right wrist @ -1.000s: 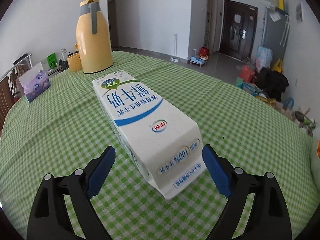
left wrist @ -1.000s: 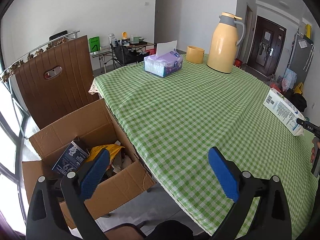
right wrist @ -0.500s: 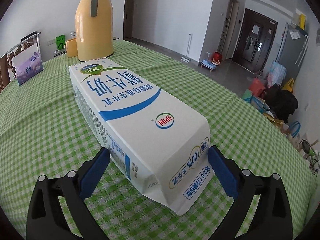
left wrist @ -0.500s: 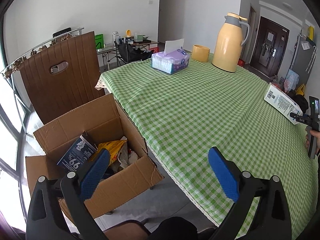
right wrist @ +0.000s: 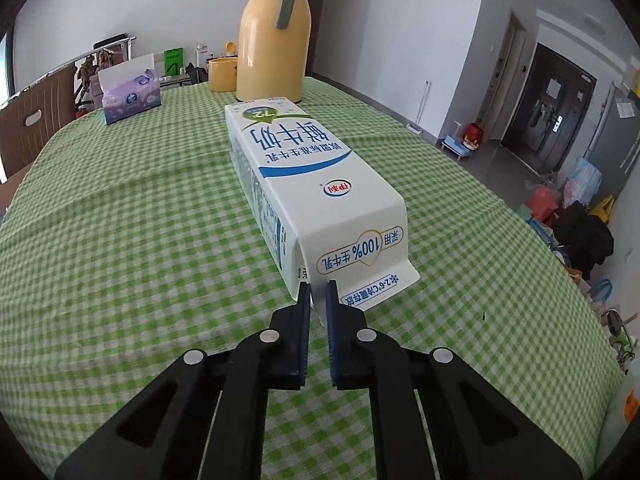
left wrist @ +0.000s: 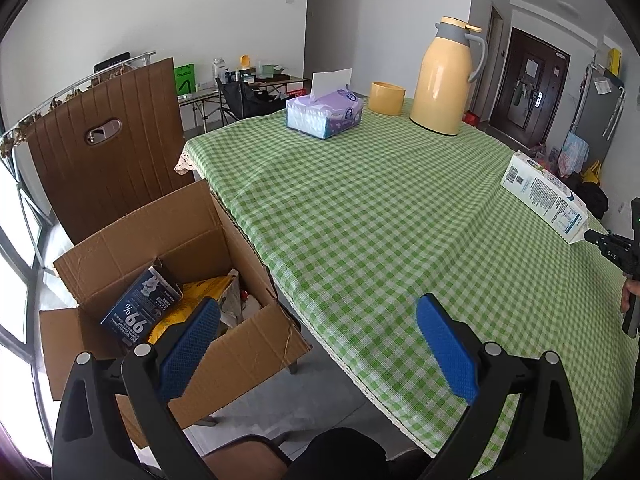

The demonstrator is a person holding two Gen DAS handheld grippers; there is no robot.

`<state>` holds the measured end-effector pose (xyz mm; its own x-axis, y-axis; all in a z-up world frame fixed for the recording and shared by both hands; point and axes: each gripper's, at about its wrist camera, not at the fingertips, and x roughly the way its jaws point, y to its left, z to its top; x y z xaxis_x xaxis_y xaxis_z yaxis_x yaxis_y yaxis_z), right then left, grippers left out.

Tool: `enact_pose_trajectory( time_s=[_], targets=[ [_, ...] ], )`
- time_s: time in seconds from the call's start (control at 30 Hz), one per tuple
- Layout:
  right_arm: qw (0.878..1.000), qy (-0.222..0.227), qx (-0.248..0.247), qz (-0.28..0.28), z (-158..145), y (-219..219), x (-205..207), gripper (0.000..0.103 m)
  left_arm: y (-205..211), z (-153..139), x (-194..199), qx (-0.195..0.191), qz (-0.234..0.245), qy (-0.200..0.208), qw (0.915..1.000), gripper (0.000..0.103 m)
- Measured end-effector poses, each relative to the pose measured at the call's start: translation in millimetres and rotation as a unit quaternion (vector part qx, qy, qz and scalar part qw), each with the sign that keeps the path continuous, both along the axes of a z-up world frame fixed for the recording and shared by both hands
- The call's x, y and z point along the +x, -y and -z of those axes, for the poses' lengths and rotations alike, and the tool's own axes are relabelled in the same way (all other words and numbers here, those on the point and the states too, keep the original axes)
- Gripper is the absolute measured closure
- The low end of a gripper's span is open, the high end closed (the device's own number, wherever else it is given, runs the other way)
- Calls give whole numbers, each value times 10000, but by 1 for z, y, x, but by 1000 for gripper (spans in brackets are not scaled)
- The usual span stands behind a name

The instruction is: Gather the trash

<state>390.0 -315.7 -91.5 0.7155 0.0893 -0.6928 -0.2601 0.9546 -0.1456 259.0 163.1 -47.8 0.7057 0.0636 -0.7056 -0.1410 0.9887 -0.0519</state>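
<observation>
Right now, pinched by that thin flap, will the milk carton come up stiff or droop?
The right gripper grips only the milk carton by its folded end seam, so it will likely hang and swing. Its flat, undented walls suggest stiffness. As trash it is probably light.

Left wrist view: high above the near-left corner of the worktop (left wrist: pixel 360 208), facing far and right, with the cardboard box (left wrist: pixel 168 280) low at left. Right wrist view: low over the worktop's right side, very close behind the milk carton (right wrist: pixel 312 184), facing far-left. Shared by both: carton (left wrist: pixel 544 196), thermos (left wrist: pixel 444 80), tissue box (left wrist: pixel 324 116), checked cloth.
</observation>
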Motion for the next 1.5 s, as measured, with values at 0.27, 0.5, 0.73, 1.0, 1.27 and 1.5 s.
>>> enact_pose_trajectory(
  time_s=[0.27, 0.5, 0.73, 1.0, 1.27, 1.5],
  targets=[
    [9994, 245, 43, -247, -11, -34, -67, 103, -2, -2, -2, -81, -21, 41, 10000, 8],
    [9994, 276, 92, -165, -18, -41, -113, 103, 6, -4, -2, -180, 155, 91, 9997, 8],
    [9943, 752, -19, 760, -36, 7, -97, 10, 23, 0, 1, -321, 479, 54, 9983, 8],
    [9992, 188, 200, 283, -13, 0, 0, 10, 39, -3, 2, -183, 678, 40, 9975, 8],
    [9977, -427, 517, -48, 11, 1, 58, 18, 38, -8, 4, -179, 793, 125, 9966, 8],
    [9908, -271, 454, -1249, 10, -46, -48, 27, 51, 2, 19, -274, 970, 45, 9949, 8]
  ],
)
